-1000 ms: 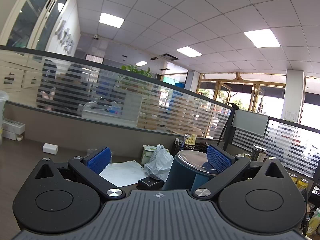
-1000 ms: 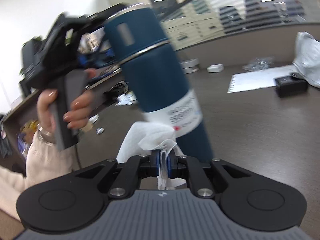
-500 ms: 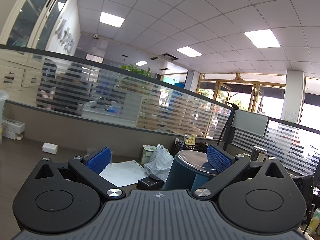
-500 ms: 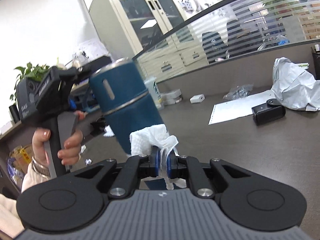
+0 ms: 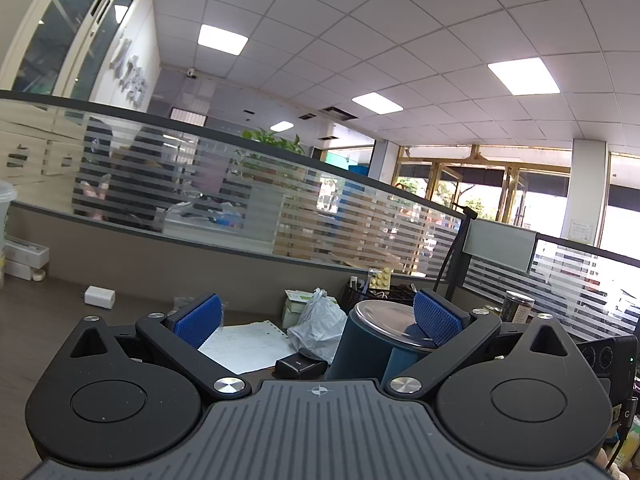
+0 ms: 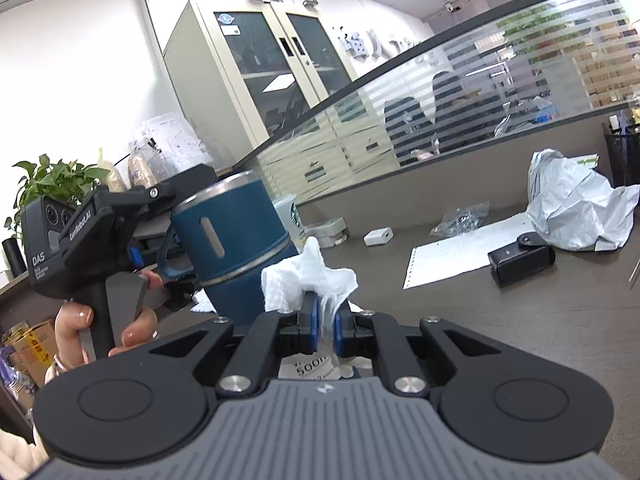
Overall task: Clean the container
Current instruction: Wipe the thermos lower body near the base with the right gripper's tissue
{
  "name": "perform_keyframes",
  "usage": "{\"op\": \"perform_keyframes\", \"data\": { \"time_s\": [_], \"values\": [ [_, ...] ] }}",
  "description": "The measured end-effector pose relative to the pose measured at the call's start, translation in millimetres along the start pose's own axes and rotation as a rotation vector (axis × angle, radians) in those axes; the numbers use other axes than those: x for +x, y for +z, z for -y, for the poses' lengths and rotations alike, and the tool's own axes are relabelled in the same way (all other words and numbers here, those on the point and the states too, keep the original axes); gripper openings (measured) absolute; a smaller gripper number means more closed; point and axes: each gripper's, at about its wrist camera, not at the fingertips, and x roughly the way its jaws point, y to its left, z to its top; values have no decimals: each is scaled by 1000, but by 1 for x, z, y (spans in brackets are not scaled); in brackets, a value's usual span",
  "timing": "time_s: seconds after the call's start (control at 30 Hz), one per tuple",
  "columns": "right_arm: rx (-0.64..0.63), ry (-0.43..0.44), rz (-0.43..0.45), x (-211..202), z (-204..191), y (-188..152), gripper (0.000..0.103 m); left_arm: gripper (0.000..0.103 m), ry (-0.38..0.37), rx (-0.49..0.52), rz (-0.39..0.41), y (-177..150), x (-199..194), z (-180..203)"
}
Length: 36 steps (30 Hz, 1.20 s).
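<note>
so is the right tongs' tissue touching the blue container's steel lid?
No: the tissue in the right tongs sits beside the blue container body, below the lid.

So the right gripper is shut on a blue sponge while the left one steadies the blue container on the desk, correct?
Not quite. The right gripper is shut on a white paper tissue, not a blue sponge; the blue you see is its own pads, as the right wrist view shows. The rest holds: the left gripper steadies the blue container on the desk.
</note>
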Motion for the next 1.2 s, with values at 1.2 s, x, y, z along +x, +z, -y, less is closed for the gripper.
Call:
{"op": "perform_keyframes", "data": {
  "time_s": [1.2],
  "values": [
    [-270, -180, 155, 14, -37, 6, 12, 103, -4, -2, 1, 3, 5, 3]
  ]
}}
